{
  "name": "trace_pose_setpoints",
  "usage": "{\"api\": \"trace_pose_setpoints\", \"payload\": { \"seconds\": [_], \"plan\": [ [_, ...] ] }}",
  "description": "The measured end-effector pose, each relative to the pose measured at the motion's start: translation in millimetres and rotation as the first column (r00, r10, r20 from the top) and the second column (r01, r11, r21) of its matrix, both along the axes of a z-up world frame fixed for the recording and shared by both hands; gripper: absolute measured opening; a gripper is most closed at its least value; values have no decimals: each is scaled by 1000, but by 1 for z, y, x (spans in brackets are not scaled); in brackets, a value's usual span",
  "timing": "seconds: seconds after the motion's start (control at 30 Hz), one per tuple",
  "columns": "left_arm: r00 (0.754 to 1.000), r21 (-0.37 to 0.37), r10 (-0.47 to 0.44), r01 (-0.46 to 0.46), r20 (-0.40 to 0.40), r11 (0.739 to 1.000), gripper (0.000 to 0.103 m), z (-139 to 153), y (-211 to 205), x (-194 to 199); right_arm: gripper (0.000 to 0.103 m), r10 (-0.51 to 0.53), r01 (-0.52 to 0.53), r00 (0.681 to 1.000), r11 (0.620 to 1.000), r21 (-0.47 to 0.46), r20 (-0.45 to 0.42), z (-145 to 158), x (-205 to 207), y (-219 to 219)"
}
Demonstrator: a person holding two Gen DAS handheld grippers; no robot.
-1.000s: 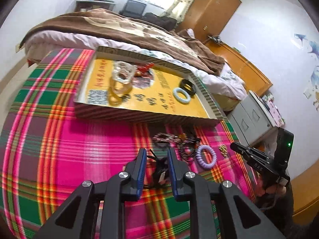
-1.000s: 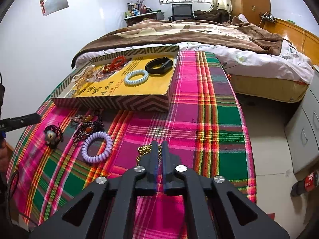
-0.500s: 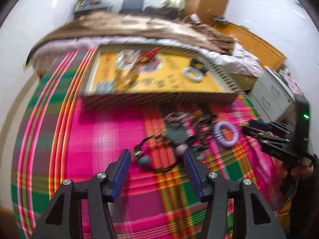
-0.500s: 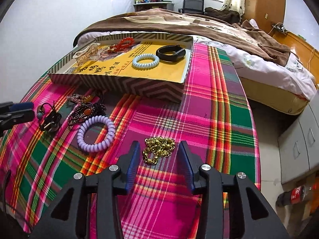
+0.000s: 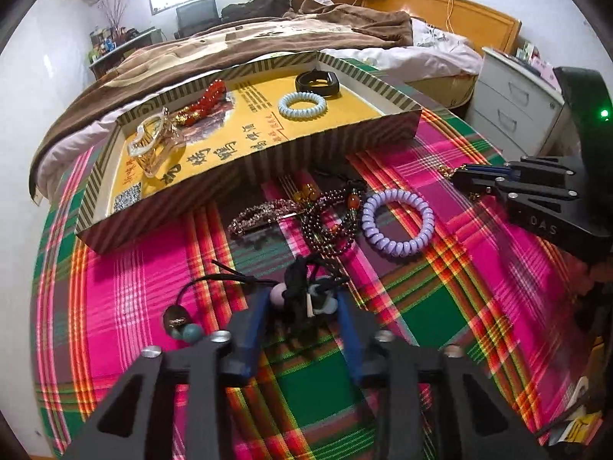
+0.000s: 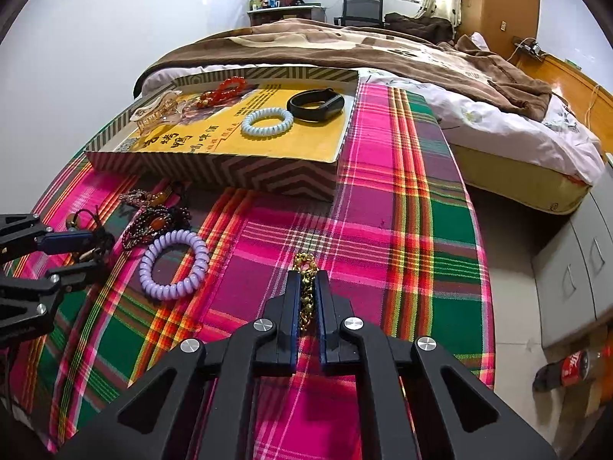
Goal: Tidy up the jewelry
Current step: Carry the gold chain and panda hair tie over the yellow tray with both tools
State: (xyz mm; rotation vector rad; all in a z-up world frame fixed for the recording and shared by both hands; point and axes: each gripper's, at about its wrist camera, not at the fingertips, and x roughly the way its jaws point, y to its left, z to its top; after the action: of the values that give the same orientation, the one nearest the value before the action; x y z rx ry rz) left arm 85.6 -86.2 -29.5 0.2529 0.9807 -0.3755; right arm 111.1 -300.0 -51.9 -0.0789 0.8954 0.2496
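My left gripper (image 5: 300, 294) has its jaws closing on a tangled black cord necklace (image 5: 302, 287); the pads touch its knot, and its loose beads (image 5: 180, 322) lie to the left. My right gripper (image 6: 307, 274) has its jaws closing on a gold chain (image 6: 305, 299), pinched between the pads on the plaid cloth. A purple spiral hair tie (image 5: 398, 222), dark bead bracelets (image 5: 329, 222) and a rhinestone clip (image 5: 260, 218) lie in front of the striped box (image 5: 345, 142). Inside the box are a pale blue spiral tie (image 5: 302, 104), a black wristband (image 5: 317, 82), red beads (image 5: 207, 99) and a clear claw clip (image 5: 153, 145).
The plaid-covered table ends at its right edge (image 6: 475, 230), beside grey drawers (image 6: 574, 268). A cola bottle (image 6: 567, 368) lies on the floor. A bed with a brown blanket (image 6: 345, 50) stands behind the box.
Both grippers opened wide, then closed again. The left one shifted and rolled around the cord necklace. The right one stayed put and closed on the gold chain.
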Motion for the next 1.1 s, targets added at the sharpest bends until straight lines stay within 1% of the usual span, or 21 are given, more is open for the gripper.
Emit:
{"api": "trace_pose_setpoints", "payload": {
  "seconds": [0.07,0.13,0.27,0.33,0.47,0.53,0.73,0.87,0.93,1.0,1.1],
  "plan": [
    [1000,-14,12,-12,0,1000,33,2,1,1,7,-8,7,1000,1000,19,17,4,-2,-2],
    [1000,-26,14,-14,17,1000,32,8,3,0,7,-19,17,999,998,60,33,11,-5,-7],
    [998,-104,36,-30,59,994,32,33,14,-2,7,-25,16,996,994,107,81,32,-9,-12],
    [997,-157,41,-29,73,987,32,48,20,-1,7,-33,19,994,991,134,105,44,-9,-15],
    [993,-220,66,-42,102,975,32,72,32,5,7,-33,12,990,989,150,139,64,-4,-15],
    [990,-232,80,-52,114,971,32,82,38,12,7,-30,6,987,989,146,158,74,2,-13],
    [986,-250,103,-67,132,966,33,101,48,47,7,-24,-11,981,984,178,190,94,22,-10],
    [987,-277,101,-62,129,959,33,107,48,75,7,-7,-29,983,981,191,181,96,39,-3],
    [989,-295,92,-56,112,954,33,105,47,91,7,-4,-29,986,980,197,168,93,50,0],
    [992,-319,81,-48,92,947,33,100,46,111,7,1,-33,988,979,202,155,89,58,3],
    [995,-313,80,-57,63,948,33,87,40,136,7,8,-36,991,978,207,132,81,70,6]
  ]
}}
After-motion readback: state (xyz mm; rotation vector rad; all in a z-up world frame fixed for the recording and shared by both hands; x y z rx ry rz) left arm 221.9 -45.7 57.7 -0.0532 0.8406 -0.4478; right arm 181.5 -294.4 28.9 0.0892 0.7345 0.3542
